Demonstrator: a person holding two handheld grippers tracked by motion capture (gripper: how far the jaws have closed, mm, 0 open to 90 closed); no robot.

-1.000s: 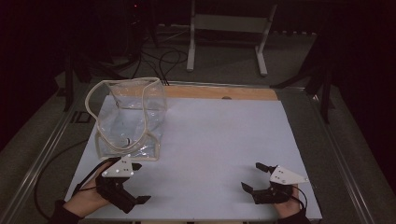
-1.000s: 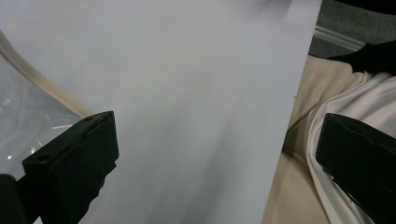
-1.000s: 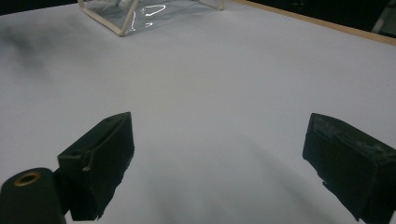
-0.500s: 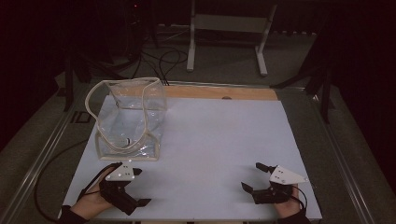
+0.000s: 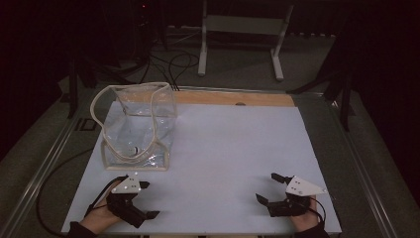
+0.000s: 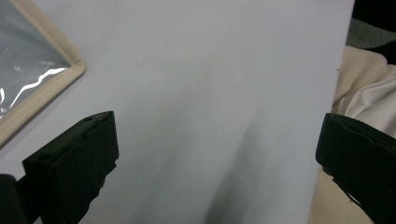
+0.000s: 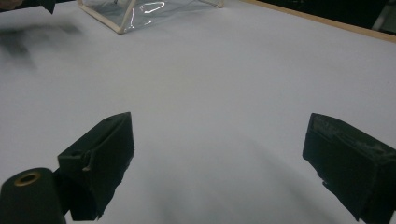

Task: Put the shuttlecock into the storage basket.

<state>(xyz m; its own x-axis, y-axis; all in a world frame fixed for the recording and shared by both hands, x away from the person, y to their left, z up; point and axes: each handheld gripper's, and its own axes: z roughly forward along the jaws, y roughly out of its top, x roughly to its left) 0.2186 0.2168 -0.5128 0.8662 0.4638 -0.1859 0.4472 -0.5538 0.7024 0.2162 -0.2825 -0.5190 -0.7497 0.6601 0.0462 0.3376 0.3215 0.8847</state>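
Observation:
A clear plastic bag [image 5: 136, 126] with cream trim stands open on the left of the white tabletop [image 5: 233, 144]. My left gripper [image 5: 150, 200] rests open near the front edge, just in front of the bag and apart from it. In the left gripper view its jaws [image 6: 219, 140] stand wide apart over bare table, with the bag's trimmed corner [image 6: 32, 79] at the upper left. My right gripper [image 5: 266, 187] lies open at the front right, far from the bag. The right gripper view shows its jaws [image 7: 219, 140] empty and the bag's base [image 7: 140, 11] far off.
A wooden strip [image 5: 233, 98] runs along the table's far edge. Beyond it stand a white metal frame [image 5: 240, 29] and floor cables [image 5: 168, 62]. Metal rails [image 5: 44, 163] flank the table. Cream cloth [image 6: 364, 93] shows at the near edge beside my left gripper.
The left gripper has slid slightly toward the near edge. The right gripper and the bag have not moved.

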